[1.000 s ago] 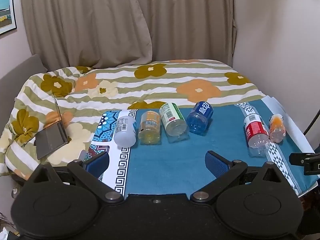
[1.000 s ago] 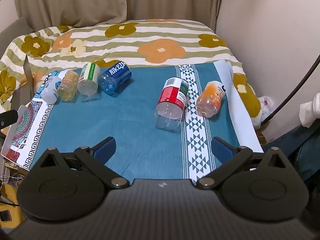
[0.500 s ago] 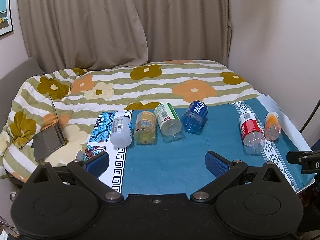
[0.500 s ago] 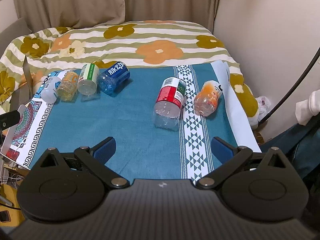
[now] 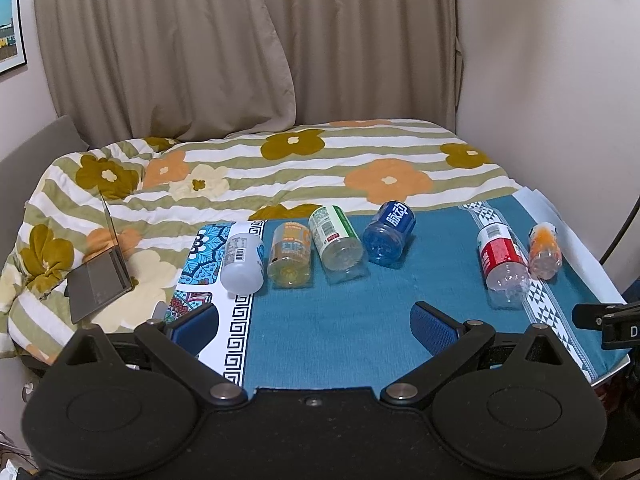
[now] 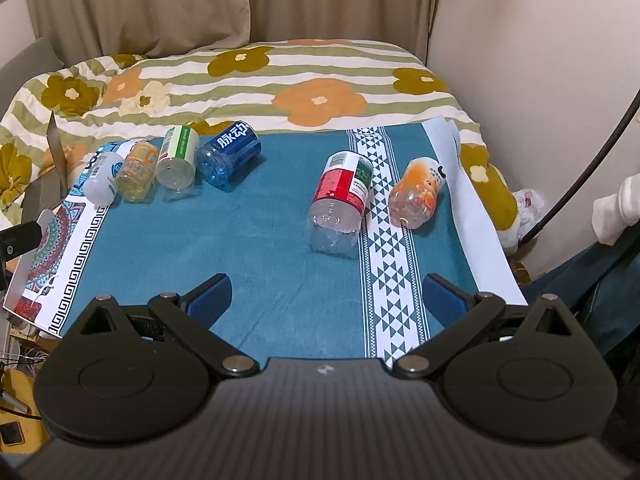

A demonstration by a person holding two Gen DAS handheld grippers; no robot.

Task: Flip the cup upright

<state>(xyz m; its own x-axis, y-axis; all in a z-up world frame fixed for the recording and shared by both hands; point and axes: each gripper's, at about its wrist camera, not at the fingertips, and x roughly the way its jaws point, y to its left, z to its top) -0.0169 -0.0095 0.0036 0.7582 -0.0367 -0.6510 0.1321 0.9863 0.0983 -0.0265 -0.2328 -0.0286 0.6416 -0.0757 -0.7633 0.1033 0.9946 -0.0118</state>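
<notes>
Six toppled cups beyond both open claws

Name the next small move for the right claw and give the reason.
Probably ease the right claw forward and down toward the red-labelled bottle. That bottle lies on its side on the teal cloth, nearest this claw and almost straight ahead, and the claw is open, empty and well short of it. The left claw is open too.
</notes>
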